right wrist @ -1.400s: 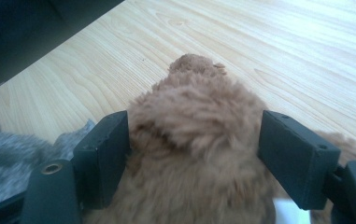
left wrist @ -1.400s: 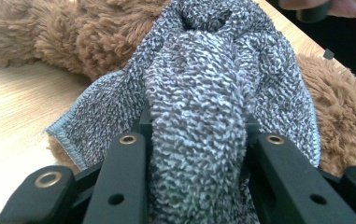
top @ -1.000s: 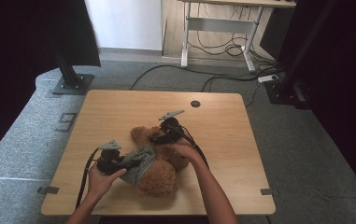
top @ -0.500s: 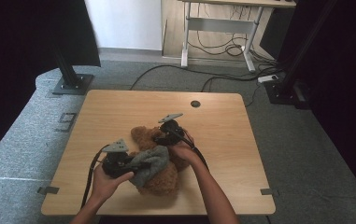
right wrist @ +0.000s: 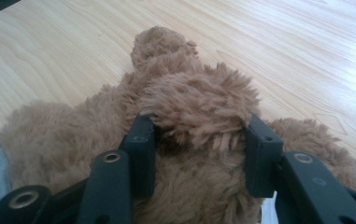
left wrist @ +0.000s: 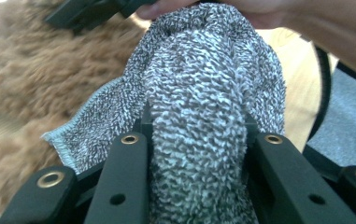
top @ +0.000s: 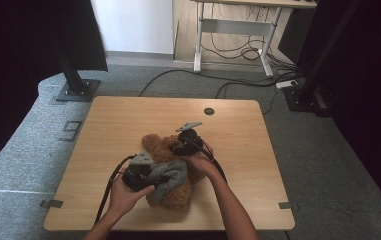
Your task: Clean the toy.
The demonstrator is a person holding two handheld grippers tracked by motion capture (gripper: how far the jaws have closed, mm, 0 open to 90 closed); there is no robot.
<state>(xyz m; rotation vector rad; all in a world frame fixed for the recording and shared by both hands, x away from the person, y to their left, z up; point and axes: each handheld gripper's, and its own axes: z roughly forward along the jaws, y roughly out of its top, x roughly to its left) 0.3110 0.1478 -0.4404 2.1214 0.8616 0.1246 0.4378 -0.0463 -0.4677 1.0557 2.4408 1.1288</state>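
Grey towelling cloth (left wrist: 199, 116) sits bunched in the left gripper's (top: 145, 175) clamped jaws over the brown teddy bear (right wrist: 189, 154) at the table's (top: 128, 120) middle, so the right gripper (right wrist: 196, 126), whose jaws have just been closing on a tuft of fur, should pin it firmly.

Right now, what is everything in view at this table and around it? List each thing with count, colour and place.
plush toy: one, brown, on the table's near middle
knitted cloth: one, grey, draped over the plush toy
table: one, light wood, centre
round hole: one, dark, far side of the tabletop
desk frame: one, white, behind, with cables on the floor
stand base: one, black, far left on the floor
left gripper: one, black, shut on the knitted cloth
right gripper: one, black, fingers either side of a tuft of the plush toy, closing
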